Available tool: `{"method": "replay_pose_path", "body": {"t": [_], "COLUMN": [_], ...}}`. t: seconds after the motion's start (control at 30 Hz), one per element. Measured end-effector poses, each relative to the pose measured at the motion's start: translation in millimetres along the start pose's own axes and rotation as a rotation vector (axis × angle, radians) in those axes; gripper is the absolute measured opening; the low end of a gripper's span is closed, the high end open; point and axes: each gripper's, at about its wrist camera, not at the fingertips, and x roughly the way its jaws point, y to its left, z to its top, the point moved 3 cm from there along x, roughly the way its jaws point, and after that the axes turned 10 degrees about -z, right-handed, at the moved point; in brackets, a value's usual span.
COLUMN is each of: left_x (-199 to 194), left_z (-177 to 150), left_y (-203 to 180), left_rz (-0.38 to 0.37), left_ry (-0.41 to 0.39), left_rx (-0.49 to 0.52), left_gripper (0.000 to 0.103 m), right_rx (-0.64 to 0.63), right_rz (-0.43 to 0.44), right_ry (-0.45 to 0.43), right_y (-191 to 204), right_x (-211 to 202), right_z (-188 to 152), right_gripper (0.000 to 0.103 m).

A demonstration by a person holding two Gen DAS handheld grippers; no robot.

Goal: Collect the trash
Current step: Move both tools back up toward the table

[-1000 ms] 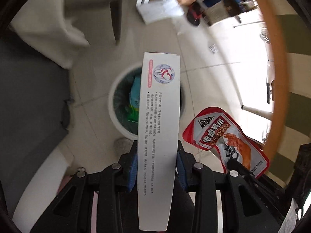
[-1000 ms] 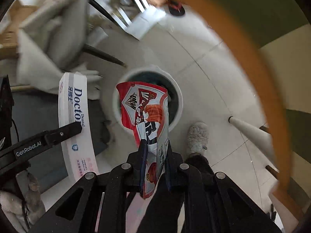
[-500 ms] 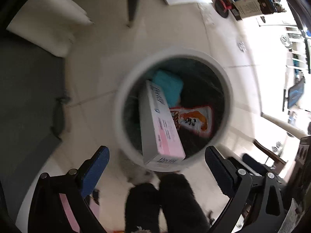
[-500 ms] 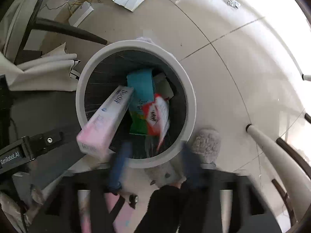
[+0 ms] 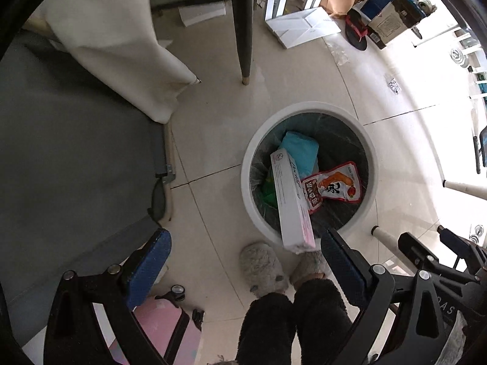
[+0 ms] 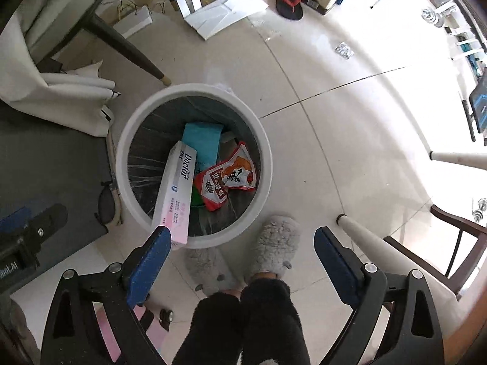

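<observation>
A round white trash bin with a dark liner stands on the tiled floor below both grippers. A long white and pink toothpaste box leans inside it with one end over the rim. A red snack packet and a teal packet lie in the bin. My left gripper is open and empty above the bin's near side. My right gripper is open and empty above the near rim.
The person's grey slippers and dark trousers stand at the bin's near edge. A grey mat and a white cloth lie left. Chair legs, white table legs, cardboard and boxes surround the bin. A pink suitcase is near left.
Both grippers opened and let go: the toothpaste box and the red snack packet fell into the bin. Both grippers have since drawn back from above the bin.
</observation>
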Motion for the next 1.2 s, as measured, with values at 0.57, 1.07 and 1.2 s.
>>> {"method": "replay_pose_path", "body": {"t": [0.57,1.07,1.2], "left_x": [-182,-349,-375], "left_z": [-56,-91,-71], "left_y": [-30,-83,-138], "left_rz": [-0.021,0.006,0.010], "left_ry": [-0.112,-0.276,-0.323], "left_rx": [-0.001,0.066,0.153], "left_gripper": [0.100,0.100,0.101], "right_rx": [0.003,0.151,0.301], "right_rz": [0.031,0.215,0.241], "right_ry": [-0.117,-0.216,-0.235], "right_y": [-37,-105,-182], "right_x": [-199,-373,-395], "right_z": [-47,-85,-84], "right_gripper": [0.096,0.096,0.096]}}
